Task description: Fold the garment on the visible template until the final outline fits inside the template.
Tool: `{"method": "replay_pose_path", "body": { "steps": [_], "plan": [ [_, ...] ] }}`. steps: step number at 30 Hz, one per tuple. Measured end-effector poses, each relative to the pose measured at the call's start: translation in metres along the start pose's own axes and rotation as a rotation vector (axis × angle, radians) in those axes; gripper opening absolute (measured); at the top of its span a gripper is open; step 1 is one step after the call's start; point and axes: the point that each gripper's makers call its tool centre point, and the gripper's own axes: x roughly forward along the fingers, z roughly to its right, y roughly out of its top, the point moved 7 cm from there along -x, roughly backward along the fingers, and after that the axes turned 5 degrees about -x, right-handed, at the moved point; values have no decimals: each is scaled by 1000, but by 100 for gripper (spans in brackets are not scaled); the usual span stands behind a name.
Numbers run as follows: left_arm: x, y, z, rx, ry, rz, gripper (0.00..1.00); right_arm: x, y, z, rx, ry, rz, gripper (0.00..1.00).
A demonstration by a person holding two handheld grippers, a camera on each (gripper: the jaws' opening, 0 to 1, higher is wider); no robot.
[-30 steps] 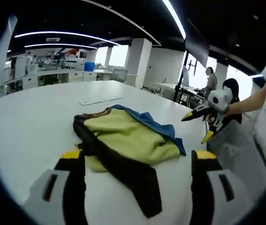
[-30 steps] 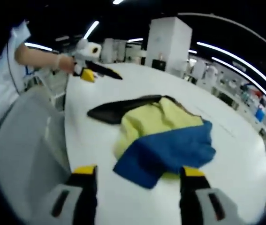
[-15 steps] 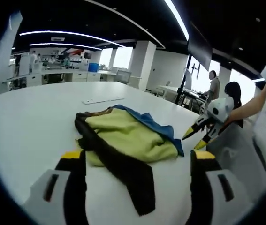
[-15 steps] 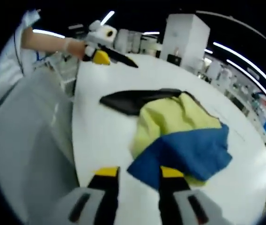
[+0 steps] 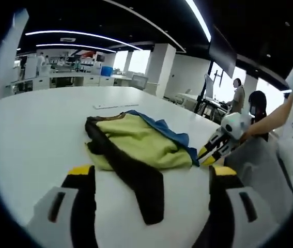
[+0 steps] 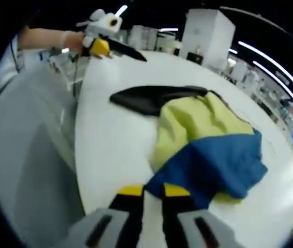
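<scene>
Blue panel: the near corner of the garment [image 6: 208, 150] lies just at the right claw [image 6: 153, 192], whose jaws stand close together with a thin gap; whether cloth sits between them I cannot tell.
Garment: bunched yellow, blue and black on the white counter [image 5: 37, 124], black sleeve trailing towards the left claw [image 5: 149, 178].
Left claw: jaws wide apart, near the sleeve, holding nothing.
Risk: a pinch on one layer alone could drag the heap rather than unfold it.

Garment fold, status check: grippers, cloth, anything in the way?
Left gripper open, short of the black sleeve. Right gripper nearly shut at the garment's blue corner; grip unclear. Garment bunched on white table. Nothing obstructing.
</scene>
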Motion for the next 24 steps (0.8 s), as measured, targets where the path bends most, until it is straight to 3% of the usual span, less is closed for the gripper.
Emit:
{"method": "replay_pose_path", "body": {
  "steps": [6,12,17,24],
  "plan": [
    [1,0,-1,2,-2,-3,88,5,-2,0,2,4,-3,8],
    [9,1,2,3,-20,-5,87,4,-2,2,21,-18,8,1],
    [15,0,4,5,-39,-19,87,3,-4,8,171,-16,39,0],
    [24,0,8,3,-63,-24,86,-4,-2,10,269,-10,66,0]
  ]
}}
